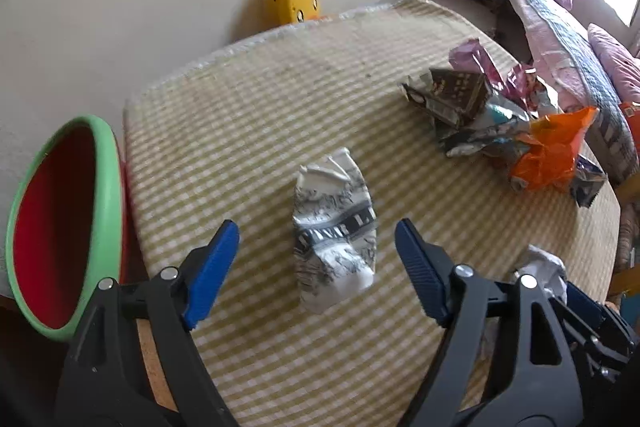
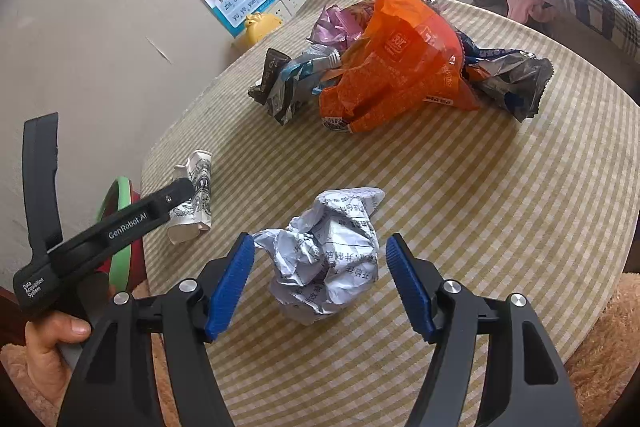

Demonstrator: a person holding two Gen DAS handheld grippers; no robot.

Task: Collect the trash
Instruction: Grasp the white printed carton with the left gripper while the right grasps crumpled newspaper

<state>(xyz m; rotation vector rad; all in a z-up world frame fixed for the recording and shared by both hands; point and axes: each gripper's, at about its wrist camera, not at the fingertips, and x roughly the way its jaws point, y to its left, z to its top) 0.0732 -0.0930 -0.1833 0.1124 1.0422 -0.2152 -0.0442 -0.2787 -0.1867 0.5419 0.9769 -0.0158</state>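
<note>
A round table with a yellow-and-white checked cloth (image 1: 280, 115) has bits of trash lying on it.

The left gripper (image 1: 316, 247) has its blue pads spread wide. A squashed white paper cup with black drawing and letters (image 1: 334, 227) lies on the cloth between the pads, but they do not touch it — there is a gap on each side.

The right gripper (image 2: 320, 259) is spread wide too. A crumpled ball of white paper with printed words (image 2: 328, 255) sits between its pads. The left pad is right next to the paper, and the right pad is a little way off. Nothing is being squeezed.

Farther back on the table is a heap of wrappers: a big orange plastic bag (image 2: 400, 67), a pink shiny wrapper (image 1: 476, 59) and some dark foil packets (image 1: 452, 95).

Beside the table on the left stands a round bin, red inside with a green rim (image 1: 60, 227). It is just past the table's edge, near the paper cup.

A hand (image 2: 52, 347) holds the left gripper's black handle.
</note>
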